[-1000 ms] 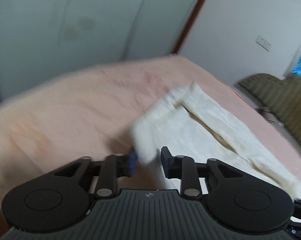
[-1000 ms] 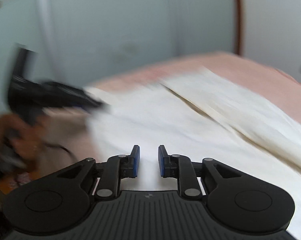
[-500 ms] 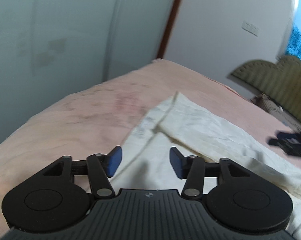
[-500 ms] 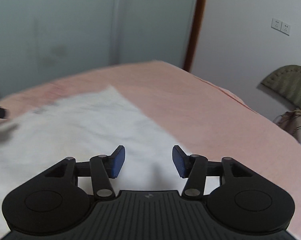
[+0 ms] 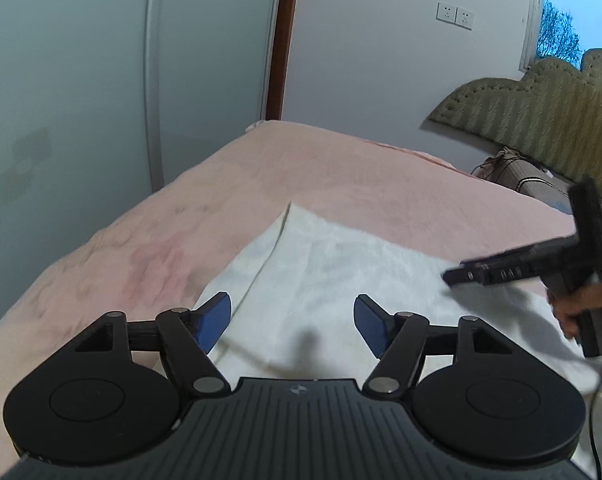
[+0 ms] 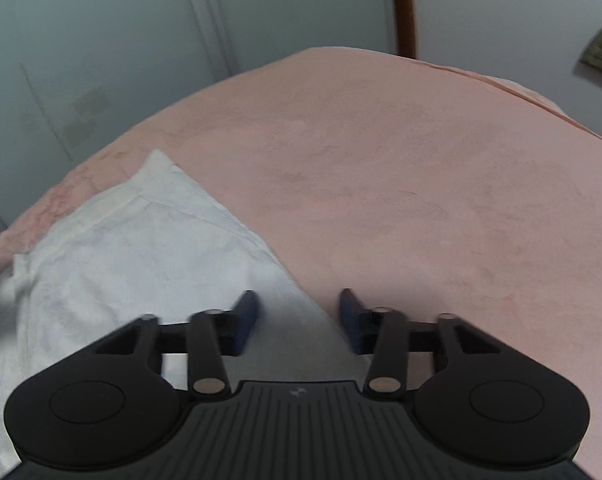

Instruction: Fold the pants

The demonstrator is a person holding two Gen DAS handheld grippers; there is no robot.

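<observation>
Left wrist view: left gripper, jaws just widened and empty, hovers over the white pants lying on the pink bed; the right gripper shows at three o'clock.

Right wrist view: its jaws have just narrowed, parted and empty, straddling the pants' edge at six o'clock. Judged between folds; next, grip an edge.
</observation>
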